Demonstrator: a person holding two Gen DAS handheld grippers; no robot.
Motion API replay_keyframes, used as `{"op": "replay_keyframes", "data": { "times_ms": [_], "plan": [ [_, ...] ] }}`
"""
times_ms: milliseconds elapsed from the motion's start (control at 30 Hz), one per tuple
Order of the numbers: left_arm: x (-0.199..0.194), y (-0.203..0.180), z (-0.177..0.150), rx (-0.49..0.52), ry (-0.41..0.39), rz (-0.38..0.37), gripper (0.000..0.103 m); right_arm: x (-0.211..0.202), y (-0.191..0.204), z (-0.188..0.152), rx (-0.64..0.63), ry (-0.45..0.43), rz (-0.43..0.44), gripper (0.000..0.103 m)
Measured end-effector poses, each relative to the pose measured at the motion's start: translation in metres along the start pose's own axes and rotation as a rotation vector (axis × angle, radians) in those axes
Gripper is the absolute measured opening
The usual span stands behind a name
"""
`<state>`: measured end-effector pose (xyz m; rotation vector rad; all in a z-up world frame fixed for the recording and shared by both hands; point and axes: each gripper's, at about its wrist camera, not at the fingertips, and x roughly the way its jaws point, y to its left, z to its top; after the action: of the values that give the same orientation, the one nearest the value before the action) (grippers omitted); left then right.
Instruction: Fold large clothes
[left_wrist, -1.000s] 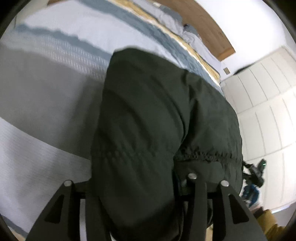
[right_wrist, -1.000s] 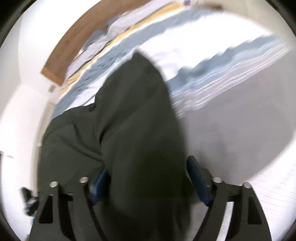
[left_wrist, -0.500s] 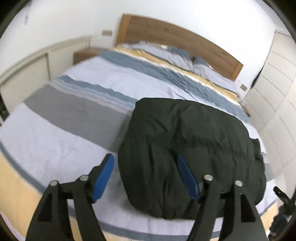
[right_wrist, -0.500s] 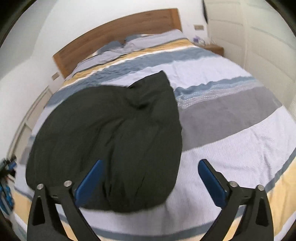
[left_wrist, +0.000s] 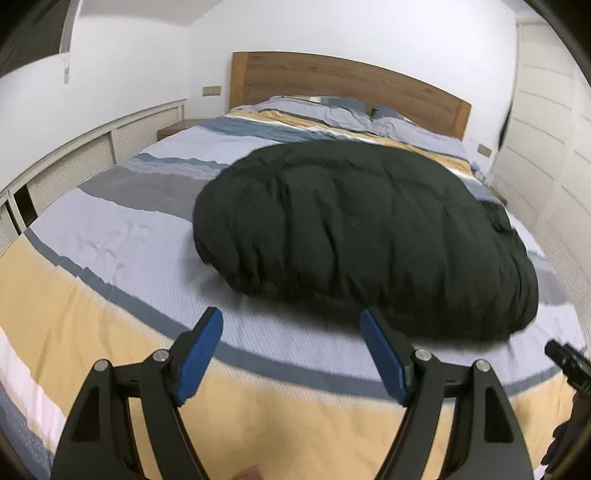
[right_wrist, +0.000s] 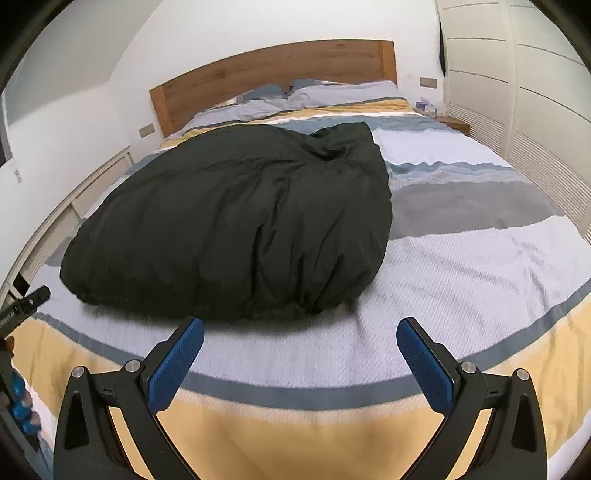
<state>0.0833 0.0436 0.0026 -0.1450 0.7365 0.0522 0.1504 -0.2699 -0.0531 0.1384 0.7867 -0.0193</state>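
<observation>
Dark green padded jacket (left_wrist: 354, 236) lies folded in a puffy bundle on the bed (left_wrist: 122, 236), on the pale striped part of the cover, toward the foot end. Seen from the left wrist it sits right of centre; seen from the right wrist (right_wrist: 236, 225) it sits left of centre, with one corner pointing up toward the pillows (right_wrist: 332, 92).

Left gripper (left_wrist: 291, 334): jaws spread, blue pads facing each other with only bedcover between them. Jaws have just been opening; nothing is held. The jacket's near edge lies just beyond the right pad, apart from it.

Right gripper (right_wrist: 301, 341): jaws spread wide, likewise just been opening, nothing between the pads but the cover. The jacket's near hem lies just beyond the left pad, not touching.

Both grippers hang over the yellow band (right_wrist: 295, 432) at the foot of the bed, pointing downward and toward the headboard (left_wrist: 347, 85).

Bedcover stripes run across the bed: yellow, thin blue-grey, pale lilac, grey, blue, then yellow again near the pillows. White cabinets (right_wrist: 517, 92) stand along one wall, low slatted panels (left_wrist: 92, 155) along the other. A tip of the other gripper shows at each view's outer edge.
</observation>
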Motion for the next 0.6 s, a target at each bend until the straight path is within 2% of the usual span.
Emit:
{"op": "replay_keyframes", "data": {
  "times_ms": [300,600],
  "plan": [
    [-0.004,-0.032,-0.053,0.084,-0.011,0.007,0.076,0.001,-0.003,-0.036,-0.048,-0.027,0.018,0.102],
    [0.001,-0.034,-0.072,0.105,-0.008,0.003,0.076,0.013,0.007,-0.060,-0.080,-0.014,0.033,0.102]
  ]
}}
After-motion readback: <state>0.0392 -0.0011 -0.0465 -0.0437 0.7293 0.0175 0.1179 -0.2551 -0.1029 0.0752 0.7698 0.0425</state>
